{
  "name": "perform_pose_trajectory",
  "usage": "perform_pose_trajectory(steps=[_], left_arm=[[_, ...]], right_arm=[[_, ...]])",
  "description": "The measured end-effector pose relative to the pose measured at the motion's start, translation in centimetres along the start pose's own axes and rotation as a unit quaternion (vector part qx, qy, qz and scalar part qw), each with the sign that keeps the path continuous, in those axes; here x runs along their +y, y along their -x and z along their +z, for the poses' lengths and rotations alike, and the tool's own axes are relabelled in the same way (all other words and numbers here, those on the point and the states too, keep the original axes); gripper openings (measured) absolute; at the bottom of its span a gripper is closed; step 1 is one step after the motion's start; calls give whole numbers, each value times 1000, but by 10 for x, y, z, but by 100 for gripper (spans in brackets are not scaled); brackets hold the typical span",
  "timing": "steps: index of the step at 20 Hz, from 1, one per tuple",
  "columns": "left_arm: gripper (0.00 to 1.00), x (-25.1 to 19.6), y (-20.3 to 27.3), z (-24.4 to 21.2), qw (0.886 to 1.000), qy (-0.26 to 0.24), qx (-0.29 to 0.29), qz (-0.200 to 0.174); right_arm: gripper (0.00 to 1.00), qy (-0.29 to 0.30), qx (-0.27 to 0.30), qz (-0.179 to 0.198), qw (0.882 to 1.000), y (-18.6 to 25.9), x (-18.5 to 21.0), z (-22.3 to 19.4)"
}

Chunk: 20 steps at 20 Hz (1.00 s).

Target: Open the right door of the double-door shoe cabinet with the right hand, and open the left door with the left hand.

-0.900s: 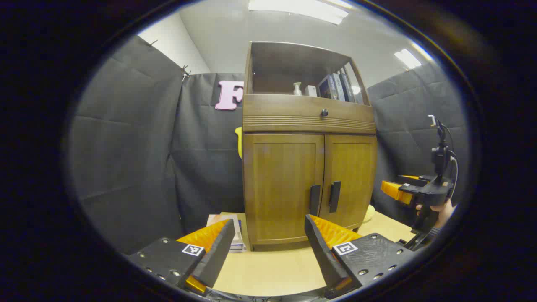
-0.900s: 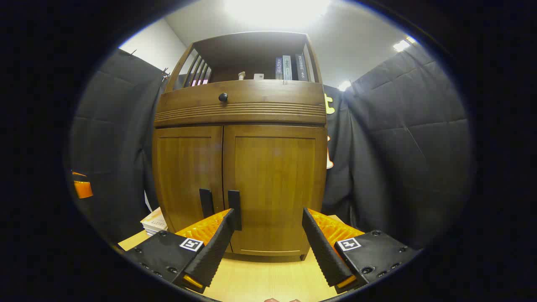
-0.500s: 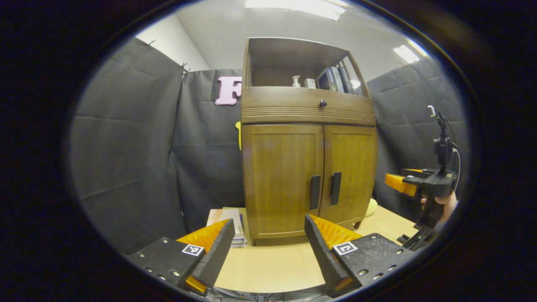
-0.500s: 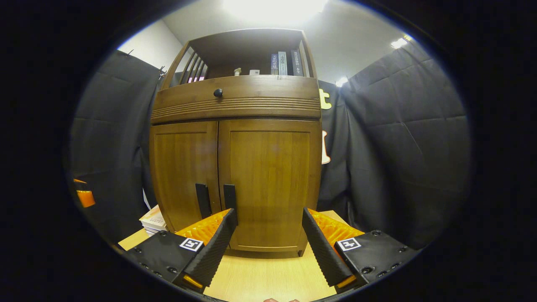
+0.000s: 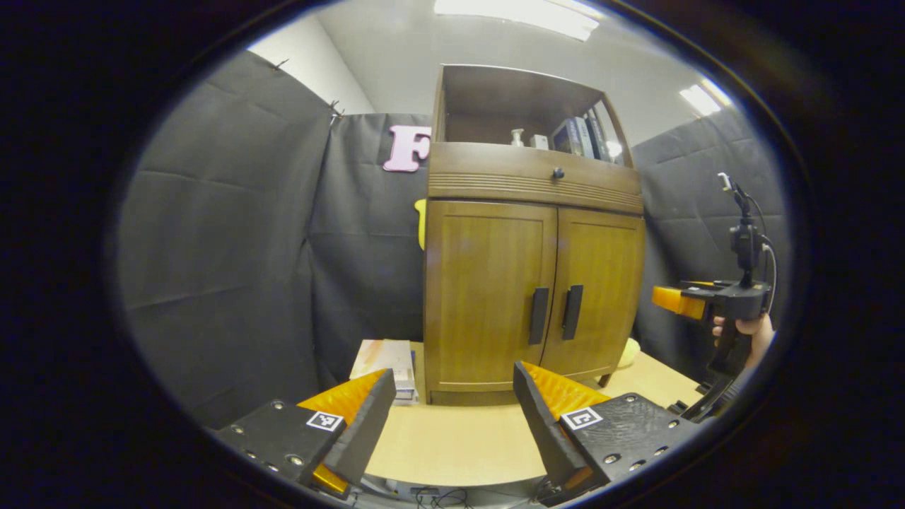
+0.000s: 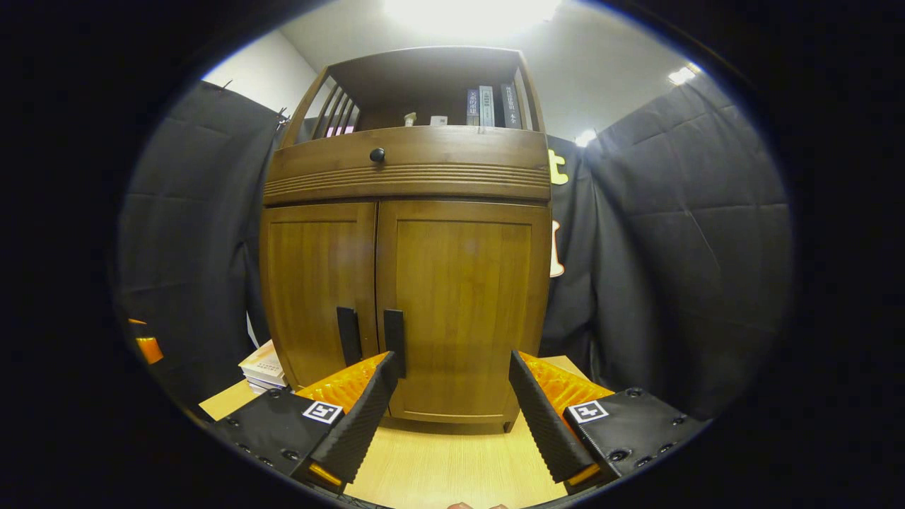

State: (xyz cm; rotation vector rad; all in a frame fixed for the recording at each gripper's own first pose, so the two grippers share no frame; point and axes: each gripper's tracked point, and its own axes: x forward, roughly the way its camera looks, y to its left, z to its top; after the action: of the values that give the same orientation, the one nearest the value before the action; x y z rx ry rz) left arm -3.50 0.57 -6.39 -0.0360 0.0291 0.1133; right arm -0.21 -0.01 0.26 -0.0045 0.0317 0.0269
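Right claw (image 6: 449, 403), spread wide and empty, faces the shoe cabinet (image 6: 406, 283) on the desk (image 6: 452, 474), its upright right-door handle (image 6: 394, 341) ahead and slightly left; left claw (image 5: 452, 417) equally wide

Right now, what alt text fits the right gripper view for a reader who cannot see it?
A closed double-door wooden shoe cabinet stands on a light table, its two black handles at the centre seam. The open right gripper points at the right door, not touching it.
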Motion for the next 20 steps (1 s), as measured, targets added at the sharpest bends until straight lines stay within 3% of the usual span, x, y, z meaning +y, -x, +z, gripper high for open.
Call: perform_pose_trajectory(steps=[3, 11, 20], left_arm=[[95, 4, 3, -11, 1000, -5, 4, 26], [96, -3, 18, -38, 999, 25, 26, 32], [96, 18, 29, -51, 995, 24, 48, 90]], right_arm=[[100, -7, -2, -2, 1000, -9, 3, 7], [100, -18, -20, 28, 999, -45, 33, 29], [100, -16, -10, 53, 998, -109, 66, 22]])
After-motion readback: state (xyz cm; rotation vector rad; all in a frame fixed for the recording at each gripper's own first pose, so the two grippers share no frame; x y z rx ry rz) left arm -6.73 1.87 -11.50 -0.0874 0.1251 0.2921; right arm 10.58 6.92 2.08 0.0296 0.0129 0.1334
